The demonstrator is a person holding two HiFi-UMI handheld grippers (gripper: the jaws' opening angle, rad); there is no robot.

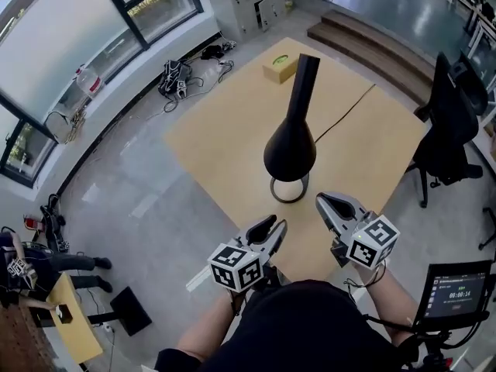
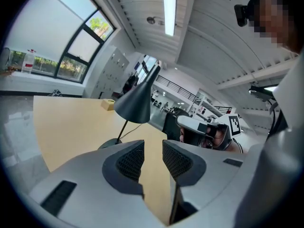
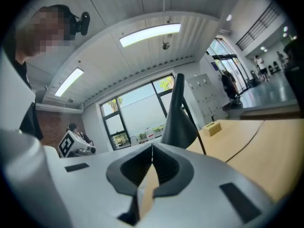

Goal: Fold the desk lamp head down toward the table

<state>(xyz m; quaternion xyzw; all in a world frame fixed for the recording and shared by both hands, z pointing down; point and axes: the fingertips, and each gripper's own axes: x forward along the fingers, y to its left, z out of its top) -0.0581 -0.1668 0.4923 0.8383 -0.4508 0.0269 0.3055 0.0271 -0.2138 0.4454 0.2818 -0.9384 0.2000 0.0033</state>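
A black desk lamp stands on the light wooden table [image 1: 225,138]. Its cone head [image 1: 290,152] is raised over the round base [image 1: 289,189]; the same lamp head [image 2: 135,101] shows ahead of the left jaws, and this lamp head [image 3: 178,120] rises just beyond the right jaws. My left gripper [image 1: 277,225] hovers near the base's front left, open by a narrow gap with nothing in it. My right gripper [image 1: 321,201] hangs to the right of the base, its tips closed together on nothing. Neither touches the lamp.
The lamp's cord [image 1: 345,115] runs across the table to the far right edge. A small yellow box [image 1: 280,67] sits at the far corner. A black office chair [image 1: 449,122] stands to the right and a monitor [image 1: 457,293] at lower right.
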